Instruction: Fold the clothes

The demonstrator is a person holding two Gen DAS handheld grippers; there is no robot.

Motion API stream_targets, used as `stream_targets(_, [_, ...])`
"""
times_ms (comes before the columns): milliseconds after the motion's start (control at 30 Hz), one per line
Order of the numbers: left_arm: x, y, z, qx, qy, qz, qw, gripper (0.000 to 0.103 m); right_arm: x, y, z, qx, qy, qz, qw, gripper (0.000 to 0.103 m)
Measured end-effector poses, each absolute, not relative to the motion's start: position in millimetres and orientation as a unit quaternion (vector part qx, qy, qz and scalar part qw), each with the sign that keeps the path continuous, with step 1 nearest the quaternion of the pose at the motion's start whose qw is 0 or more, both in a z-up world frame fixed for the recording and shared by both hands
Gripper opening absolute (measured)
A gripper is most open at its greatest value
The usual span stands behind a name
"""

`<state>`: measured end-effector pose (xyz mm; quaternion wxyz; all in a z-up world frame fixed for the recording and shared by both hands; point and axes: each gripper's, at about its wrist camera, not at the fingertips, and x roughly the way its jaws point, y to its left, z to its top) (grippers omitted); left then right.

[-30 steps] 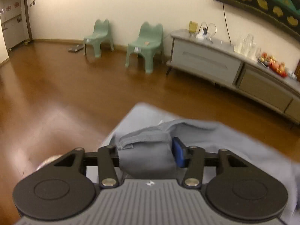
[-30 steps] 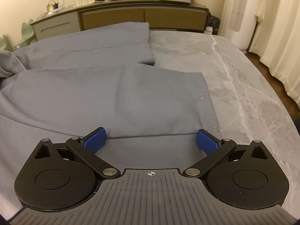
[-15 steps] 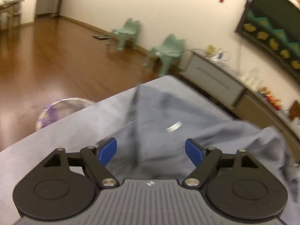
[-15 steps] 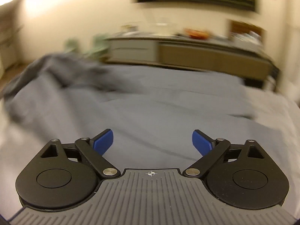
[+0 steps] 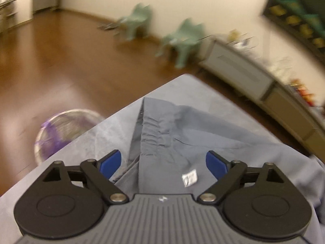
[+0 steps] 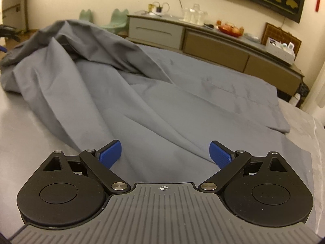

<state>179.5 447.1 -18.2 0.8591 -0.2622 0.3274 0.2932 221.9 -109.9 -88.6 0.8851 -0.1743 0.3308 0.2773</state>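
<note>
Lying lengthwise away, gray trousers (image 6: 154, 93)

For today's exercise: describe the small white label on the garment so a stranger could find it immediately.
Start at the grey table and the grey garment lying on it. Between the open left tongs, look for the label: the only white patch on the plain cloth.

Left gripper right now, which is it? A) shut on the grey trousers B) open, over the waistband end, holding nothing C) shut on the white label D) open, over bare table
B: the left gripper has its blue pads spread wide above the grey trousers, waistband gathers and white label between them, nothing pinched.
</note>
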Motion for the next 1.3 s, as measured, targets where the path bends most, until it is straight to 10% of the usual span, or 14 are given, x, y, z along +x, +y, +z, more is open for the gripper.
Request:
stream_targets(167, [177,448,-36,-0.268,0.335,0.229,0.874,0.095,228,-109,-97,-0.178,0.350,0.268,0.880,0.096])
stream_targets(333, [198,441,-30,-0.240,0.336,0.163,0.896,0.007,227,-106,-105,-0.192,0.357,0.265,0.875,0.096])
stream_targets(633, [256,481,59,-0.313,0.237,0.147,0.908,0.001,240,-115,-119,-0.169,0.380,0.263,0.870,0.101])
stream_targets(800, [273,534,43,-0.423,0.205,0.275,0.839,0.035,249,-123,-123,-0.136,0.397,0.274,0.865,0.102])
stream_targets(900, [252,494,22,-0.351,0.255,0.249,0.866,0.040,248,-119,-121,-0.150,0.396,0.269,0.865,0.102])
stream_targets(1033, [193,419,-3,-0.219,0.283,0.241,0.902,0.082,238,-109,-118,-0.184,0.382,0.265,0.866,0.102])
stream_targets(1300, [223,369,-41,-0.061,0.356,0.254,0.897,0.080,229,-102,-116,-0.199,0.370,0.264,0.868,0.102])
